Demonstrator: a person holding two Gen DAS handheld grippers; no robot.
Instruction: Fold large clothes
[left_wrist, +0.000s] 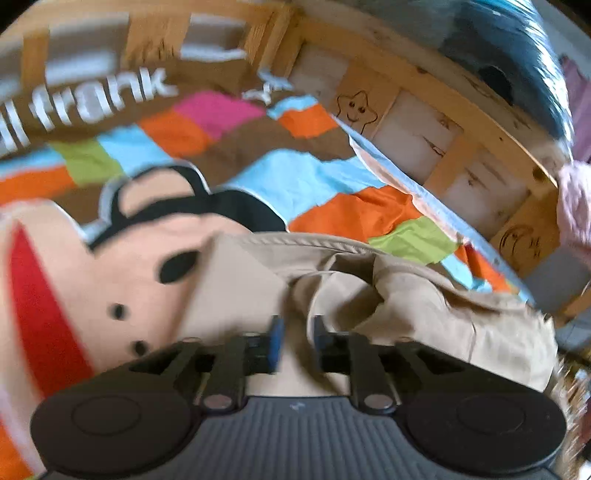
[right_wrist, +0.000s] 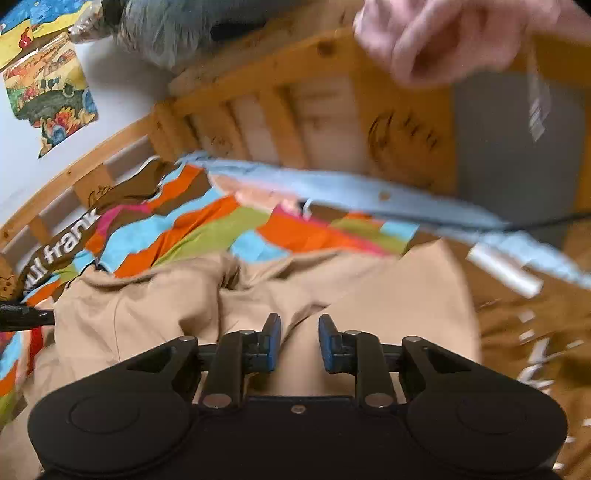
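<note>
Hovering: both grippers hang just above a beige garment (left_wrist: 406, 295) that lies rumpled on the bed, over a bright patchwork bedspread (left_wrist: 306, 177) with a cartoon monkey face.
Left gripper (left_wrist: 295, 345): jaws stand a little apart, beige cloth visible behind the gap, but the blue pads do not press on it, so nothing is held.
Right gripper (right_wrist: 299, 341): same story, jaws slightly parted over a flat beige panel (right_wrist: 388, 314), empty.
Garment position: it sits at the near part of the bed, a stitched edge (left_wrist: 314, 242) running across its far side, loose folds bunched in the middle.
Surroundings: wooden bed rail (left_wrist: 424, 85) behind, pink cloth (right_wrist: 443, 40) draped at the top of the right view.
Handling: looks like a soft woven fabric, light, limp, likely to sag and drag when lifted; not fragile.
Where to grip: my call is the stitched edge or a corner, where doubled cloth gives the pads something firm.
Risk: pinching a middle fold would probably lift one layer and undo the shape.
</note>
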